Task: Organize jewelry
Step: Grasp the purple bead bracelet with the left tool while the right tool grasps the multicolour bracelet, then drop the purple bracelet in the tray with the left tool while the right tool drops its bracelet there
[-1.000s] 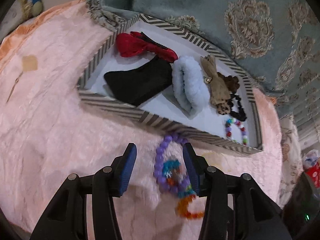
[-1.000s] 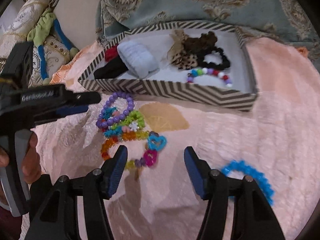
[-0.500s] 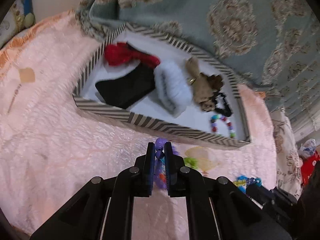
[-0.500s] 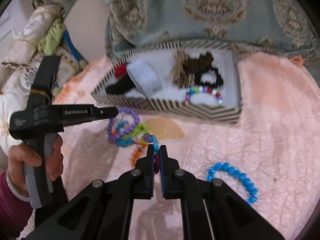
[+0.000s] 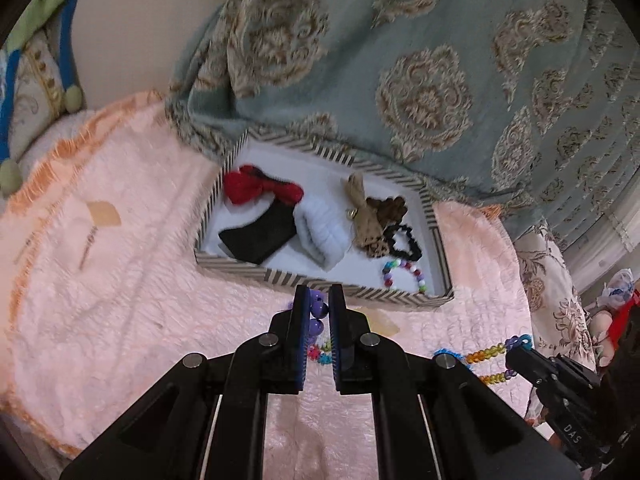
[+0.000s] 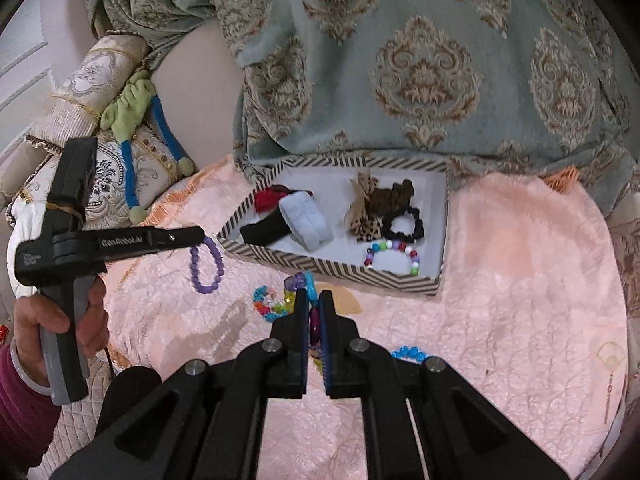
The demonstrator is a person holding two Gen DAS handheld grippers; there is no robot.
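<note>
Two bracelets lifted off the pink blanket [image 6: 520,260], each clamped in its own gripper.
Striped tray [image 6: 340,270] lies just beyond, open for drop-off. Left gripper [image 5: 319,308] is clamped on the purple bead bracelet [image 6: 206,266], which dangles clear; right gripper [image 6: 314,304] pinches the multicoloured charm bracelet [image 6: 300,282]; a blue bracelet [image 6: 410,353] waits.

One striped tray [image 6: 328,268] is seen at centre frame. Inside are counted: 1 red scrunchie [image 5: 256,188], 1 black cloth piece [image 5: 260,236], 1 pale blue fluffy scrunchie [image 6: 306,224], 1 leopard-print scrunchie [image 6: 366,228], 1 black scrunchie [image 6: 402,226], 1 multicolour bead bracelet [image 6: 392,258]. Outside the tray, approx. 4 bead bracelets are counted: 1 purple [image 6: 206,266], 1 blue [image 6: 412,354] at lower right, 2 mixed-colour; exact no. can't be told. 2 grippers [image 6: 314,304] are seen.
</note>
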